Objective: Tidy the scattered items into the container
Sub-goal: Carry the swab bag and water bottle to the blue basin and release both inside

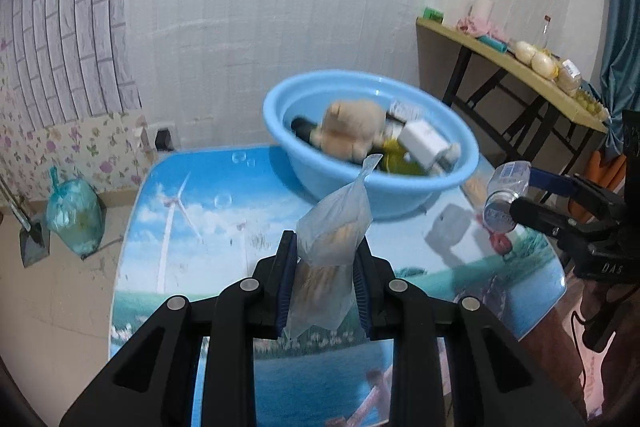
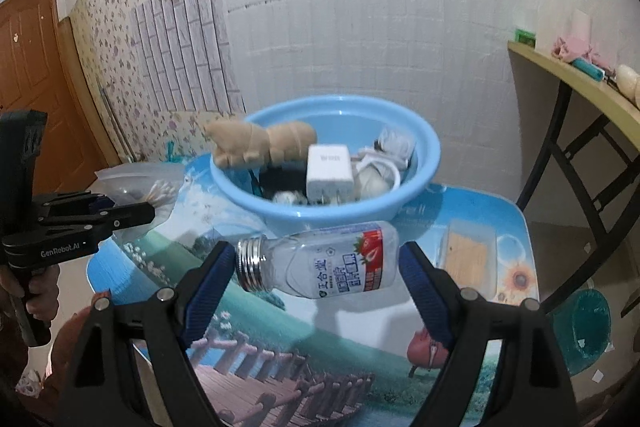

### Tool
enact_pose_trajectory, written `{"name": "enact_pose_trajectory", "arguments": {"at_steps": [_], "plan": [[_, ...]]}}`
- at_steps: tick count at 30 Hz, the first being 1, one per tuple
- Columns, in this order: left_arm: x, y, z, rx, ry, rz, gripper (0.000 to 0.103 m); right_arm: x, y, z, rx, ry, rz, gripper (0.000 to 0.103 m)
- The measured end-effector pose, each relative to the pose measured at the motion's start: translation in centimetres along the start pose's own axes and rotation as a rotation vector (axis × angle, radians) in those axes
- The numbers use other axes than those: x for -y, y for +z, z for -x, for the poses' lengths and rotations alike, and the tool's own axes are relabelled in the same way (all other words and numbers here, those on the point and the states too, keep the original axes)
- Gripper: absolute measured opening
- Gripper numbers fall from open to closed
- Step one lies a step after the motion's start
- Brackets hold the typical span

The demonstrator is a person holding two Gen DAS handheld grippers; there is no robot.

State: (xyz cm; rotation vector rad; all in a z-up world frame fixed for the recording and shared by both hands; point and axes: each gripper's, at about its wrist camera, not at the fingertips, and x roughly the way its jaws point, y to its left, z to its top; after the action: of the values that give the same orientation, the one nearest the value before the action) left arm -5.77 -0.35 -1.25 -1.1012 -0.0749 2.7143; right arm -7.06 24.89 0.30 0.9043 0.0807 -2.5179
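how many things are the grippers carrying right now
2: a clear bag of sticks in the left gripper, and an empty strawberry-label bottle across the right gripper.

There are two claws: the left claw (image 1: 324, 267) and the right claw (image 2: 316, 263). There is one blue basin (image 2: 424, 163) on one counter (image 2: 280, 311) with a picture on it. Inside the basin there is one tan plush toy (image 2: 260, 143) and one white charger block (image 2: 329, 173). There is one clear bottle (image 2: 320, 259) with a silver neck. There is one clear bag of cotton swabs (image 1: 332, 231). On the counter lie one flat packet of small sticks (image 2: 466, 257) and one small red thing (image 2: 424, 349). On the floor sits one tied green bag (image 1: 74, 217).
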Motion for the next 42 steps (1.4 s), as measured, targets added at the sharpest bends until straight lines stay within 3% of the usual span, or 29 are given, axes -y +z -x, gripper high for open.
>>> {"name": "enact_pose_trajectory", "arguments": {"at_steps": [9,25,36,42], "plan": [[1.2,4.1,-0.9,0.058,-0.003,-0.051,0.025,0.3,2.6,-0.7,0.046,-0.001,0.017,0.084],[1.9,7.4,-8.2,0.003,-0.024,-0.086,0.025,2.5,4.4,-6.1,0.018,0.008,0.027,0.085],[2.2,9.3,-11.4,-0.002,-0.042,-0.098,0.027,3.7,6.4,-8.5,0.047,0.026,0.028,0.085],[2.8,9.8,-11.7,0.012,-0.035,-0.109,0.044,3.4,7.1,-9.3,0.055,0.020,0.049,0.085]]}}
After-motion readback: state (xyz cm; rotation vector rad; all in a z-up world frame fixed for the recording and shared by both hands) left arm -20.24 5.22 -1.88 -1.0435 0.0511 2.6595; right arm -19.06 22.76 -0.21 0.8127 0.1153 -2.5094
